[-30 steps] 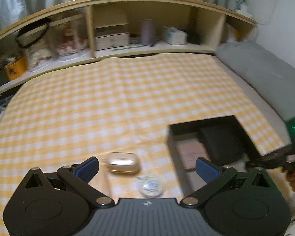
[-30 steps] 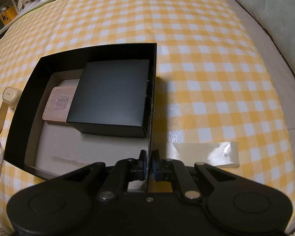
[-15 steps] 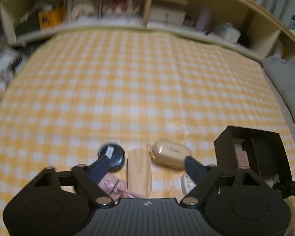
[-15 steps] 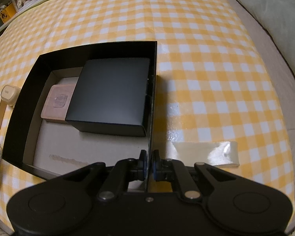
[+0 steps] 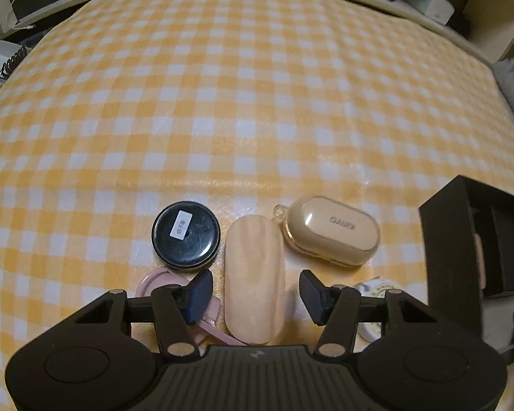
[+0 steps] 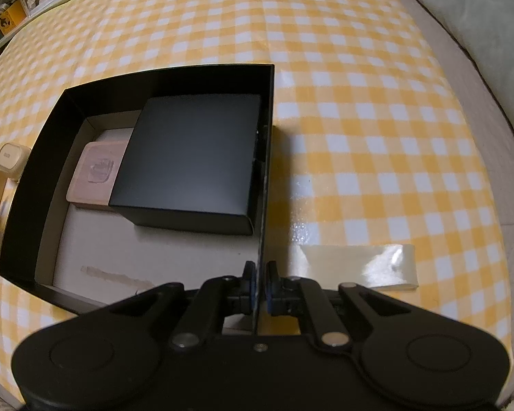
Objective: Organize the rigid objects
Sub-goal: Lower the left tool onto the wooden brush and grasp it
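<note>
In the left wrist view a pale wooden oblong case [image 5: 253,281] lies on the checked cloth between the fingers of my left gripper [image 5: 255,296]. Its jaws are closing, and a narrow gap shows on each side of the case. A round black tin [image 5: 185,236] sits to its left and a beige earbud case [image 5: 332,236] to its right. My right gripper [image 6: 260,284] is shut on the right wall of the open black box [image 6: 266,157]. Inside the box are a smaller black box [image 6: 192,164] and a pinkish wooden block [image 6: 97,171].
A pink ring-shaped item [image 5: 154,282] lies under the left finger, and a white round item [image 5: 373,291] behind the right one. A clear tape strip [image 6: 356,267] lies on the cloth right of the box. Shelves [image 5: 462,7] run along the far edge; a grey pillow [image 6: 462,17] is far right.
My left gripper swung left and dropped toward the small objects. Its jaws narrowed and now straddle the wooden case. The right gripper and the box have not moved.
</note>
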`<action>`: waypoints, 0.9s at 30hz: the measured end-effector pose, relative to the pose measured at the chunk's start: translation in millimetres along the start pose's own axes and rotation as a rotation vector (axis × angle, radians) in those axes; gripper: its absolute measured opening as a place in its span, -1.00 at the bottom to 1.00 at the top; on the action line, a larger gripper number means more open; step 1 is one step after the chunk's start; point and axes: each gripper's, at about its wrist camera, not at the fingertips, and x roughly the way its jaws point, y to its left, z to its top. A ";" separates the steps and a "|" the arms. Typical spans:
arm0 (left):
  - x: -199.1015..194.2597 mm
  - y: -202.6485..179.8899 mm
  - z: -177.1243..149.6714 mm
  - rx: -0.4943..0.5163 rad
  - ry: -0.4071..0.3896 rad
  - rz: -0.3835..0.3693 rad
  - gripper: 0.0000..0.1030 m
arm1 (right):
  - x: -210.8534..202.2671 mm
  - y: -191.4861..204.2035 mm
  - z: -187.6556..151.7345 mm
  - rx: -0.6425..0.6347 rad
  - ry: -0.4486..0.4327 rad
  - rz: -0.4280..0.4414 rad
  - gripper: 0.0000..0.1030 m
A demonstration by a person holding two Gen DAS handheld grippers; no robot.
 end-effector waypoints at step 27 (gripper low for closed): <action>-66.9 12.1 6.7 -0.183 -0.187 -0.170 -0.19 | 3.0 0.1 1.0 -0.004 0.007 -0.005 -0.88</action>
